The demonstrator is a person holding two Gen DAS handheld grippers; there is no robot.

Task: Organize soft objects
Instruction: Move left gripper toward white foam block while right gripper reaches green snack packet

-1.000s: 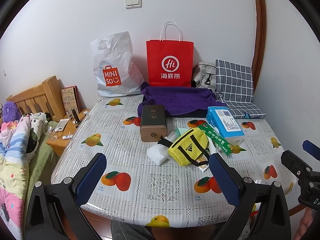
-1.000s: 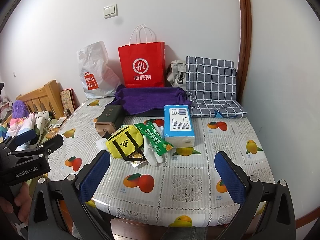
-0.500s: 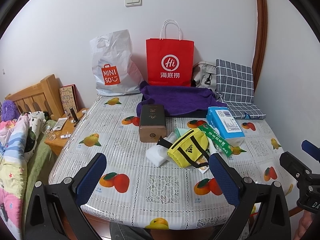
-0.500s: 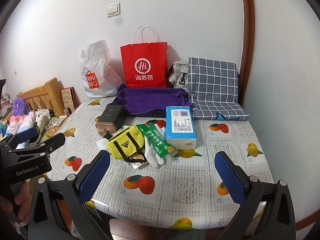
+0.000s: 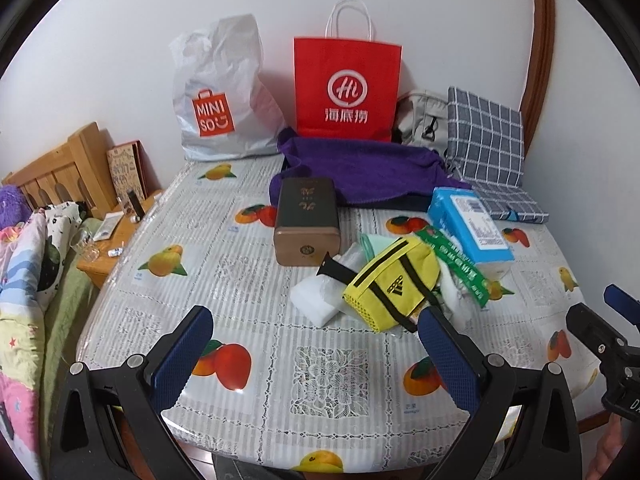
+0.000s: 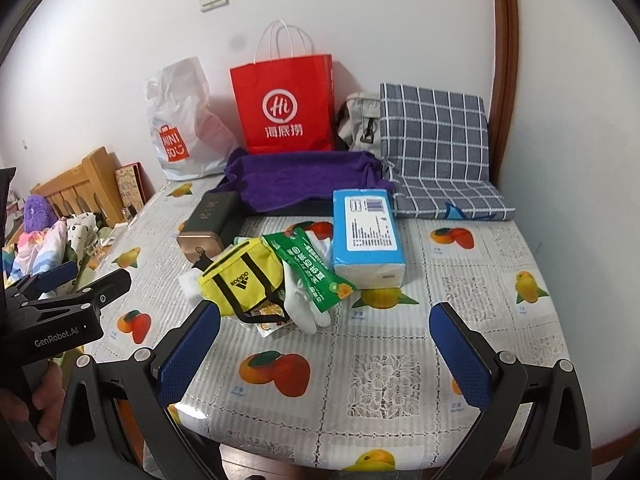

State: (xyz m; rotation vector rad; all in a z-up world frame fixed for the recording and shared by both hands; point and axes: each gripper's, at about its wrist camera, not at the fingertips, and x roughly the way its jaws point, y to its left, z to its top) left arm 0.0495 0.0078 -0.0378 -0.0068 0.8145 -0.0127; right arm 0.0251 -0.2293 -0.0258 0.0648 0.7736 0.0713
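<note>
1. The left gripper [image 5: 316,342] hovers over the table's [image 5: 248,280] near edge, fingers spread wide with nothing between them.
2. The right gripper [image 6: 326,338] is likewise wide apart and empty.
3. The yellow pouch [image 5: 390,284] lies mid-table, just ahead of both grippers.
4. Touching the yellow pouch: a white packet [image 5: 320,300] on its left and a green packet [image 6: 308,268] on its right.
5. Behind the yellow pouch sit a brown box [image 5: 307,220], a blue tissue pack [image 6: 366,236] and a purple towel [image 6: 304,176].
</note>
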